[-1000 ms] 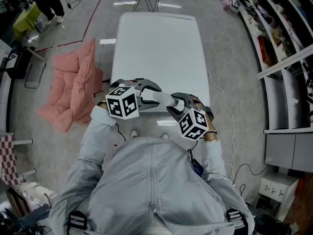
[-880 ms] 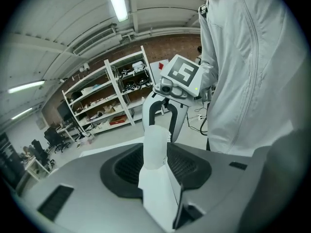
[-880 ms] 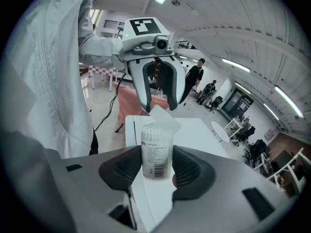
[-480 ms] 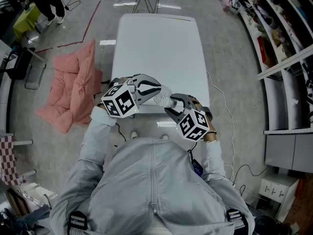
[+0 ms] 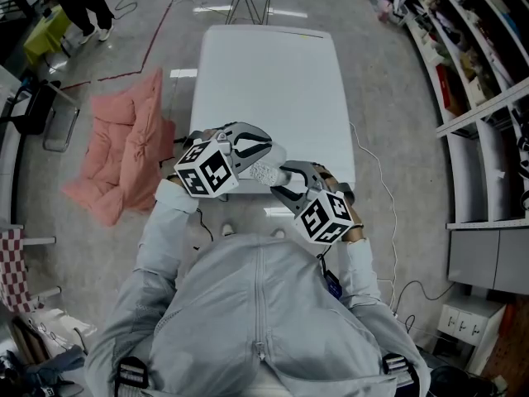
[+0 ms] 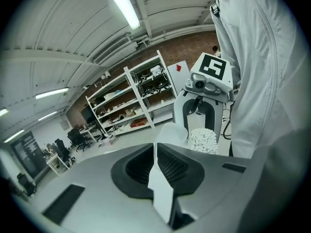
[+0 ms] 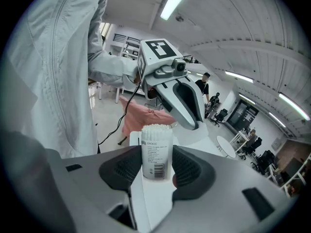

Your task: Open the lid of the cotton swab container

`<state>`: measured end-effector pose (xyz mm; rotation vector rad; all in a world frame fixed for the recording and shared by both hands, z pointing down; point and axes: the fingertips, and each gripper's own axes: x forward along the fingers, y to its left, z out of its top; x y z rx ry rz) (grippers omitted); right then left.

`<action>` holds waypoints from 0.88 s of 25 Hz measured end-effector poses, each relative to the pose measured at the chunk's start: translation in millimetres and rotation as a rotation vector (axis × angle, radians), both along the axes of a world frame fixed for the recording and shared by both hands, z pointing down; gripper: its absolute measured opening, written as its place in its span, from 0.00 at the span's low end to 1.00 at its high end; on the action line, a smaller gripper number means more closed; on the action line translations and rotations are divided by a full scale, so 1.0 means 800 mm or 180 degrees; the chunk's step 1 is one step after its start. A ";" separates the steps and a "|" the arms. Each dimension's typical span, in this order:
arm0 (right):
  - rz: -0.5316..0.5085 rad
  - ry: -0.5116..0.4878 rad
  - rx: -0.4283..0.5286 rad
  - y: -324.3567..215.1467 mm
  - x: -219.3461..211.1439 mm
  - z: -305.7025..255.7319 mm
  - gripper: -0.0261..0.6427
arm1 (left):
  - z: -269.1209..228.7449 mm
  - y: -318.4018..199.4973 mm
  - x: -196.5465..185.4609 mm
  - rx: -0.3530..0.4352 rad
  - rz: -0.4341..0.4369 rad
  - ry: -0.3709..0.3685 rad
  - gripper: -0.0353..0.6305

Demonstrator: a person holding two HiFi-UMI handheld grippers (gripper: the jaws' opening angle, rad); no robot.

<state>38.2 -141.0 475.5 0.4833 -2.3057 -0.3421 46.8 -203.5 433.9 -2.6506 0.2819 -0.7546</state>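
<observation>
Cotton swab container (image 7: pixel 156 147) | in right hand-held gripper (image 7: pixel 154 166) | above table's (image 5: pixel 273 81) near edge

Indoor scene, bright and even. Light from ceiling strip lamps (image 6: pixel 122 5), tubes blown out white. Glare patches on floor (image 5: pixel 183 71) beside table (image 5: pixel 273 81). Shadows soft, faint. Both gripper views fisheye: black rounded corners, shelves (image 6: pixel 141 96) bowed. Cotton swab container (image 7: pixel 156 152) sharp, close foreground slightly soft. Head view mildly curved at edges.

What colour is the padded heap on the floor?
Padded heap: salmon pink, clearest in head view.
</observation>
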 end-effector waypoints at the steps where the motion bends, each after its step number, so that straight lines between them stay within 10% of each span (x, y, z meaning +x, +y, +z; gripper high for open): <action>1: -0.0023 -0.0013 0.0025 0.002 -0.002 -0.003 0.36 | 0.000 0.001 0.000 -0.0007 0.0005 -0.0008 0.11; 19: -0.0045 -0.0032 0.0082 0.009 -0.008 0.001 0.36 | 0.015 0.008 0.003 -0.0158 0.0024 -0.0014 0.11; 22: 0.0160 -0.0201 0.0109 -0.005 -0.003 -0.003 0.36 | 0.010 0.000 -0.004 -0.0176 -0.0097 0.0112 0.24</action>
